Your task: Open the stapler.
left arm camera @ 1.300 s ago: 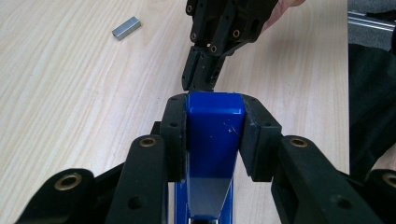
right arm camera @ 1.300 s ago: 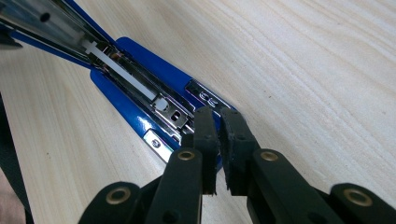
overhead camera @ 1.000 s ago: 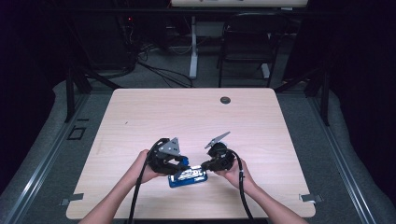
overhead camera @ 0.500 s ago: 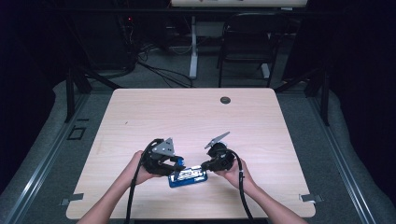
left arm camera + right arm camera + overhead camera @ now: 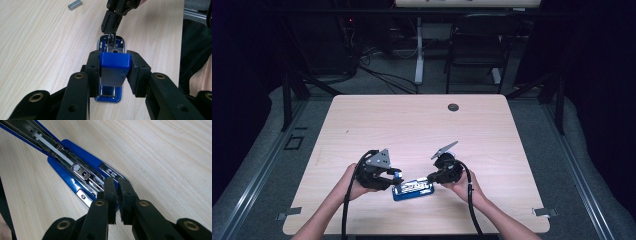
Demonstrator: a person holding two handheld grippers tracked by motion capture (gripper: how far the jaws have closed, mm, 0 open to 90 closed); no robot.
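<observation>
A blue stapler (image 5: pixel 413 189) lies swung open on the wooden table near its front edge. My left gripper (image 5: pixel 394 175) is shut on the stapler's blue top cover (image 5: pixel 115 62) and holds it lifted off the base. The open metal magazine (image 5: pixel 62 157) lies bare between the blue sides. My right gripper (image 5: pixel 117 188) is shut, with its tips down at the magazine's front end (image 5: pixel 111 37). Whether anything thin sits between its pads is hidden.
A short strip of staples (image 5: pixel 75 4) lies on the table beyond the stapler. A round black grommet (image 5: pixel 453 107) sits near the far edge. A chair (image 5: pixel 477 40) and cables stand on the floor behind the table.
My left gripper has shifted slightly to the left with the stapler's top cover in it. The right gripper and the stapler base have stayed put.
</observation>
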